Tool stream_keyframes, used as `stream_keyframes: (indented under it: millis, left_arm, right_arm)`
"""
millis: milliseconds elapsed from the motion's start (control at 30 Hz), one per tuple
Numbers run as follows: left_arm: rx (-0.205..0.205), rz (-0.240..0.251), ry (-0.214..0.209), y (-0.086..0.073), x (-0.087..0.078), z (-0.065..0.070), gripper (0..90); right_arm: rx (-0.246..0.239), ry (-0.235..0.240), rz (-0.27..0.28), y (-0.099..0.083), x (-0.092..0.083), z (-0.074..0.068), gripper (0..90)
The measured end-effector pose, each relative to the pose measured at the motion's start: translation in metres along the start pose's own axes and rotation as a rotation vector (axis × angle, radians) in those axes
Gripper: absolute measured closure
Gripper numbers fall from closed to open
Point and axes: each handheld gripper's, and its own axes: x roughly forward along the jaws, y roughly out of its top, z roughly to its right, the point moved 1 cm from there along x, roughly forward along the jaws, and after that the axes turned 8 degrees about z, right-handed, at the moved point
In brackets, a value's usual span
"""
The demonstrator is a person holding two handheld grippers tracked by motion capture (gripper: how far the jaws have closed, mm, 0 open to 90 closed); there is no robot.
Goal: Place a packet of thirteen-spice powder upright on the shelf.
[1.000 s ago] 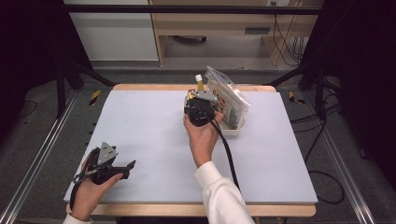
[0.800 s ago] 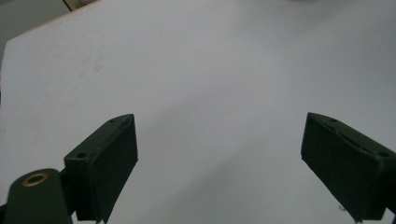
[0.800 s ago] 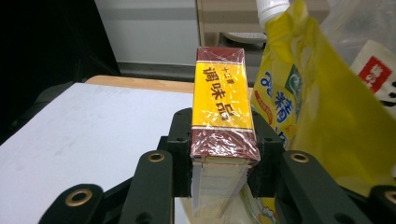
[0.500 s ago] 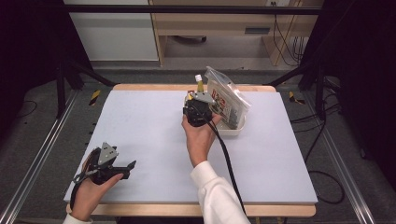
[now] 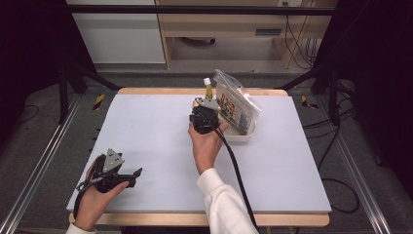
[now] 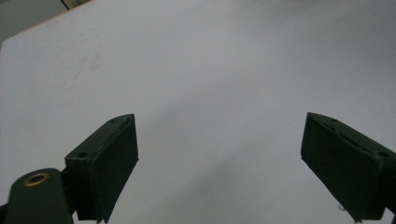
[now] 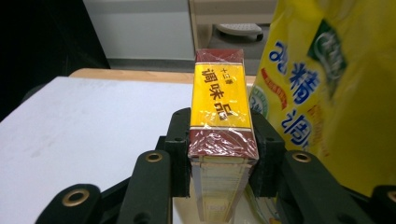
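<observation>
Between right gripper [image 7: 223, 161] fingers [image 7: 180, 140]: seasoning box [image 7: 219, 109], clamped both sides.

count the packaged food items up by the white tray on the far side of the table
3 that I can make out: a red-and-yellow box clamped in the right gripper, a yellow bag beside it, and a clear zip bag leaning in the tray. Others may be hidden.

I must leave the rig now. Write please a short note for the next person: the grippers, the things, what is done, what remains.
Right gripper: shut on the yellow-and-red box, held beside the yellow bag.
Left gripper: open, nothing between the jaws, near the front left of the table.
White tray at the table's far side holds the clear packet; a small bottle stands behind.
Done: box gripped.
Left, probably: set the box into the tray, then release.
</observation>
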Motion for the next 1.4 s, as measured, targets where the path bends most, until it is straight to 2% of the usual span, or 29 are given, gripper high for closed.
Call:
stream_keyframes:
  millis: [167,333,367,400,533,700,867,933,1133,1267,1400]
  left_arm:
    - [-0.002,0.0,0.0,0.0,0.0,0.0,10.9]
    - [-0.003,-0.001,0.001,-0.001,0.0,-0.001,10.9]
    - [-0.007,-0.001,0.005,-0.001,0.0,-0.002,10.9]
    - [-0.007,-0.001,0.005,-0.001,0.0,-0.002,10.8]
    - [-0.007,0.006,0.011,0.0,-0.002,-0.002,10.8]
    - [-0.014,0.007,0.012,0.001,-0.001,-0.002,10.1]
    - [-0.02,0.007,0.016,0.0,0.0,-0.003,9.7]
    - [-0.036,0.014,0.012,0.0,0.0,-0.004,9.6]
    - [-0.056,0.024,0.033,0.0,-0.004,-0.01,9.0]
    - [-0.059,0.028,0.036,-0.001,-0.005,-0.011,8.3]
    - [-0.05,0.036,0.033,0.0,-0.005,-0.01,6.1]
  right_arm:
    - [0.0,0.012,-0.02,-0.004,0.004,-0.002,63.4]
    - [0.006,0.055,-0.018,-0.005,0.005,-0.001,59.4]
    - [0.005,0.079,-0.004,-0.002,0.001,-0.001,54.1]
    - [0.005,0.079,-0.004,-0.002,0.001,-0.001,54.1]
    - [-0.01,0.118,0.032,0.005,-0.016,0.0,50.9]
    - [-0.037,0.149,0.049,0.006,-0.033,0.004,47.4]
    - [-0.103,0.169,0.035,0.005,-0.046,0.007,39.6]
    - [-0.117,0.187,0.033,0.005,-0.051,0.009,35.0]
    - [-0.127,0.263,0.028,0.01,-0.07,0.017,23.6]
    - [-0.161,0.28,0.038,0.009,-0.083,0.024,19.9]
    - [-0.161,0.29,0.039,0.011,-0.095,0.032,16.6]
